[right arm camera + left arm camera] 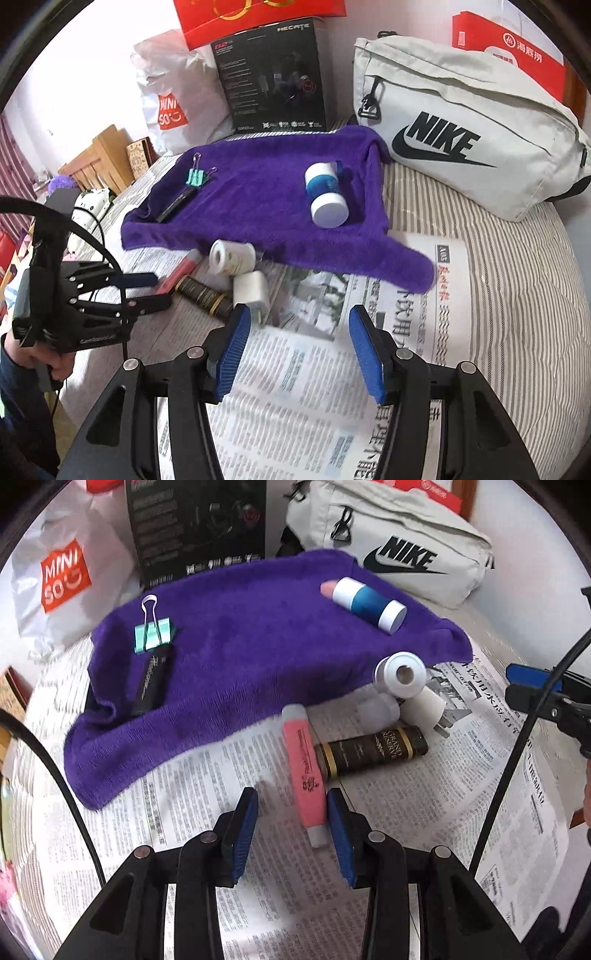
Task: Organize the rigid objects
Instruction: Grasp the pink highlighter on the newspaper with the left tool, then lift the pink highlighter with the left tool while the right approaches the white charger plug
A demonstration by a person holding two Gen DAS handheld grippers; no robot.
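Sorting underway | you are leaving three items on the purple towel (pixel 240 657), four ahead | left gripper (pixel 291 827) gaping beside pink highlighter (pixel 304 775), gripping nothing | right gripper (pixel 295 354) gaping, empty.

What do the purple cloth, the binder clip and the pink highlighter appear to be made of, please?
Purple cloth: soft fuzzy fabric, probably microfibre or terry; it has a matte nap and rumpled edges.
Binder clip: likely painted metal, with a smooth teal body and shiny wire handles.
Pink highlighter: apparently plastic, with a smooth printed barrel and translucent ends.
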